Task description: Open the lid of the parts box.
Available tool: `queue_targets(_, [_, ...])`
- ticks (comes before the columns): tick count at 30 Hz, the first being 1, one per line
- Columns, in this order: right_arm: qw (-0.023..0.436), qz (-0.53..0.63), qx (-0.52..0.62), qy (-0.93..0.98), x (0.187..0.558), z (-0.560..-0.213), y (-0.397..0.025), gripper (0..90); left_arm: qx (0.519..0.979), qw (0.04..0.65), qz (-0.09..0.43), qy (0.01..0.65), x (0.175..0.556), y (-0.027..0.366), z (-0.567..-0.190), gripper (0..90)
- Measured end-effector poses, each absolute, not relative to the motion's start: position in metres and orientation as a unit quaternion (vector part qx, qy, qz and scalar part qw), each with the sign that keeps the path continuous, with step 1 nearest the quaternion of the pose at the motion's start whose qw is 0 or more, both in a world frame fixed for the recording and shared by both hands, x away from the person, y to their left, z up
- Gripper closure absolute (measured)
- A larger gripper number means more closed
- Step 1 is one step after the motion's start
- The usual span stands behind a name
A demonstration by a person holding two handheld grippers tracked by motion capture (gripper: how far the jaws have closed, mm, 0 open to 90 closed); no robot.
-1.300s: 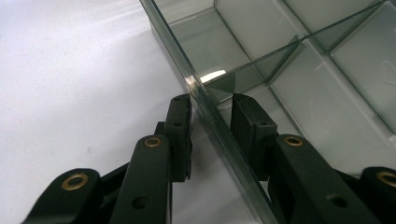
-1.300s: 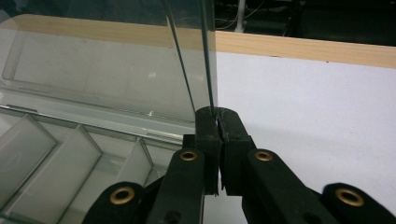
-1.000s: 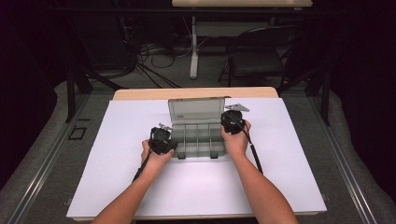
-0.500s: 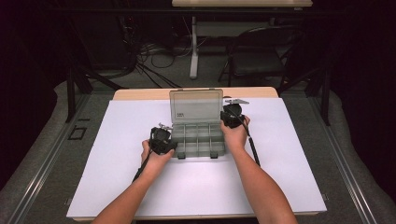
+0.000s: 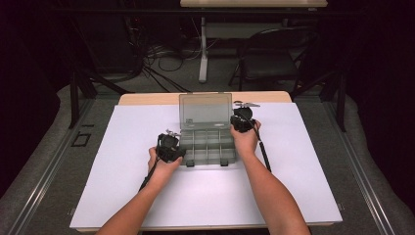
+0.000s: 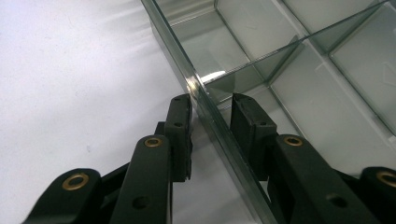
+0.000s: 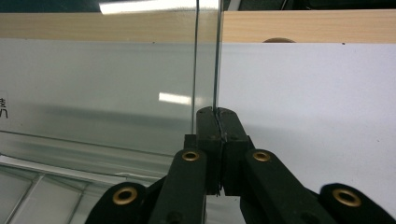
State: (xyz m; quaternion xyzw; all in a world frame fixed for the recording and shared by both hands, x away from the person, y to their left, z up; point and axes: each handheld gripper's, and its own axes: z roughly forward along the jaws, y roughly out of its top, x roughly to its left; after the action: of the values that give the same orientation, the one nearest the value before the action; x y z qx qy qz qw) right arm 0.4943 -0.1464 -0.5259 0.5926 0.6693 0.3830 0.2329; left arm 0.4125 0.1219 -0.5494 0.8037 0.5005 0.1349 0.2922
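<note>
A clear plastic compartment box [image 5: 208,149] sits on the white table cover, and its lid [image 5: 205,111] stands raised at the back. My left gripper [image 5: 181,152] is at the box's left front wall. In the left gripper view its jaws straddle that wall [image 6: 173,39], one outside and one inside, and my left gripper [image 6: 210,105] looks closed on it. My right gripper [image 5: 234,121] holds the lid's right edge. In the right gripper view my right gripper [image 7: 217,113] is shut on the thin edge of the lid [image 7: 116,93]. The compartments look empty.
The white cover [image 5: 122,186] spreads wide around the box, with the wooden table edge [image 5: 147,99] behind it. A chair [image 5: 274,63], a table leg and cables stand on the dark floor beyond the table.
The lid has swung up and back from a lower tilt, with my right gripper rising and moving away with it. My left gripper has stayed on the box wall.
</note>
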Motion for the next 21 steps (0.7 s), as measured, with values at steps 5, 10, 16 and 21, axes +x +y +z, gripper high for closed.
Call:
queue_targets(5, [0.228, 0.381, 0.595, 0.669, 0.498, -0.529, -0.147, 89.9, 0.803, 0.292, 0.137, 0.501, 0.412, 0.122, -0.550, 69.1])
queue_targets(10, [0.227, 0.375, 0.595, 0.674, 0.502, -0.534, -0.146, 90.0, 0.804, 0.290, 0.138, 0.500, 0.412, 0.122, -0.550, 69.1])
queue_targets(16, [0.220, 0.366, 0.600, 0.676, 0.504, -0.539, -0.146, 90.0, 0.805, 0.290, 0.138, 0.499, 0.412, 0.122, -0.549, 69.1])
queue_targets(21, [0.217, 0.363, 0.603, 0.677, 0.504, -0.541, -0.145, 90.0, 0.805, 0.290, 0.139, 0.499, 0.412, 0.121, -0.549, 69.1])
